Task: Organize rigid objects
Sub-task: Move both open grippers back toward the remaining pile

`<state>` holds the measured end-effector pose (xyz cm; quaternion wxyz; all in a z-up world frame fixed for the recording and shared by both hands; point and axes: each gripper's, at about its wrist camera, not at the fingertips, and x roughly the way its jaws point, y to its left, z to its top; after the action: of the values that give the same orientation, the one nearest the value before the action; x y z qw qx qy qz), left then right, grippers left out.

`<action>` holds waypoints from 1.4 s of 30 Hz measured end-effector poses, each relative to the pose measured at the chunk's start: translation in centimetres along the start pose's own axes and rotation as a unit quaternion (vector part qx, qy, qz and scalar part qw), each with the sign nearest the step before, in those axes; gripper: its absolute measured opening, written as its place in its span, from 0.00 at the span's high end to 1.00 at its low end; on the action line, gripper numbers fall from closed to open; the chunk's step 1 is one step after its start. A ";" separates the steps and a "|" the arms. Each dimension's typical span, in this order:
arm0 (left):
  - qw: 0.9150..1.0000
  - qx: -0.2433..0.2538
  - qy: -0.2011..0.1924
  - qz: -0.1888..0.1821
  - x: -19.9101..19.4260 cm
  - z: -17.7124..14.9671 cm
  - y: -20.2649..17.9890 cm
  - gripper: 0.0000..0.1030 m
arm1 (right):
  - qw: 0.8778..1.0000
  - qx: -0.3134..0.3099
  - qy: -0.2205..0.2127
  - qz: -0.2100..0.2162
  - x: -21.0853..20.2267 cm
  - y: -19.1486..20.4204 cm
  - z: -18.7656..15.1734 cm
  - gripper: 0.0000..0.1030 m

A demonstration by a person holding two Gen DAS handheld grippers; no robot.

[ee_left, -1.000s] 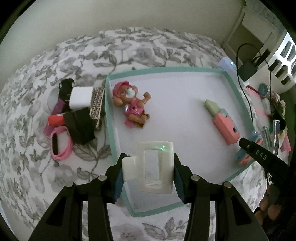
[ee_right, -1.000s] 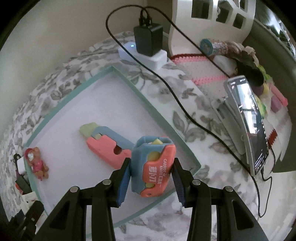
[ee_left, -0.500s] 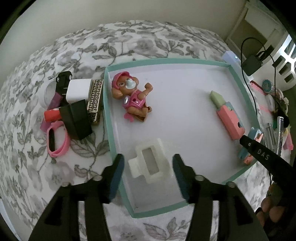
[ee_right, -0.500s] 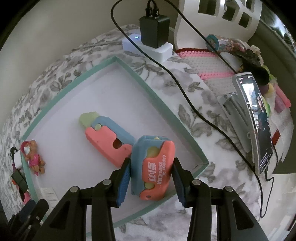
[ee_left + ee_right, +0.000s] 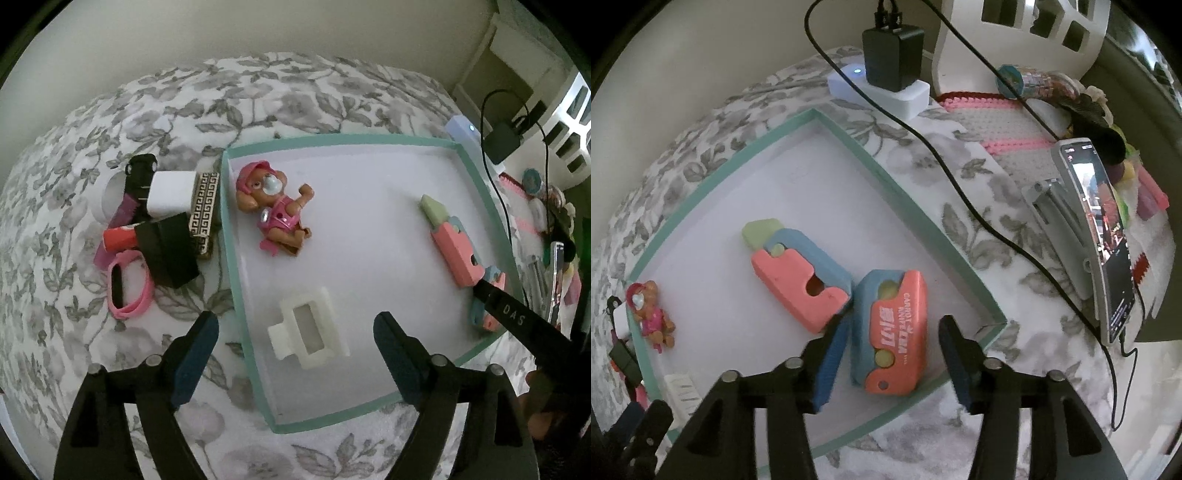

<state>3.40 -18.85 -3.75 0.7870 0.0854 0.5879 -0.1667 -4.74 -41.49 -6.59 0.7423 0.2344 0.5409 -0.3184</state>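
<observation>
A teal-rimmed white tray [image 5: 236, 258] [image 5: 908, 206] lies on the floral cloth. In it are a white hair claw [image 5: 310, 328], a pink toy puppy [image 5: 273, 206] [image 5: 652, 314], and two coral-and-blue toy knives: a long one [image 5: 454, 243] [image 5: 801, 273] and a short one [image 5: 894, 332]. My left gripper [image 5: 295, 354] is open and empty, just above and behind the claw. My right gripper [image 5: 890, 354] is open, its fingers either side of the short knife, which rests in the tray's corner.
Left of the tray lie a white block [image 5: 170, 192], a patterned box [image 5: 203, 214], a black box [image 5: 170, 247], a red tube [image 5: 118, 236] and a pink band [image 5: 129, 291]. Right of it are a charger on a power strip [image 5: 890, 77], cables and a propped phone [image 5: 1104, 240].
My left gripper let go of the white hair claw in the tray and opened wide. My right gripper set the short knife down in the tray's corner and opened.
</observation>
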 end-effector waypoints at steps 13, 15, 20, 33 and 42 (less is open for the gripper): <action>0.997 -0.076 -0.018 0.019 -1.2 0.8 4.5 0.16 | 0.998 -0.004 -0.054 0.021 -1.7 0.4 0.2 0.12; 0.995 -0.089 -0.023 0.026 -1.4 0.9 5.5 0.16 | 0.998 -0.005 -0.065 0.023 -2.0 0.5 0.3 0.06; 0.992 -0.115 -0.033 0.036 -1.8 1.2 7.6 0.16 | 0.997 -0.010 -0.073 0.028 -2.3 0.9 0.3 0.00; 0.971 -0.216 -0.079 0.056 -3.6 1.5 16.8 0.00 | 0.992 -0.072 -0.082 0.069 -3.4 4.9 -0.7 0.00; 0.950 -0.284 -0.107 0.076 -5.4 0.5 23.8 0.00 | 0.970 -0.157 -0.087 0.164 -6.3 12.7 -3.1 0.00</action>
<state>11.08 3.98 0.10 0.8473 -0.1161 0.5150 0.0591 1.18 -29.25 -1.48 0.8561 0.1717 0.4719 -0.1225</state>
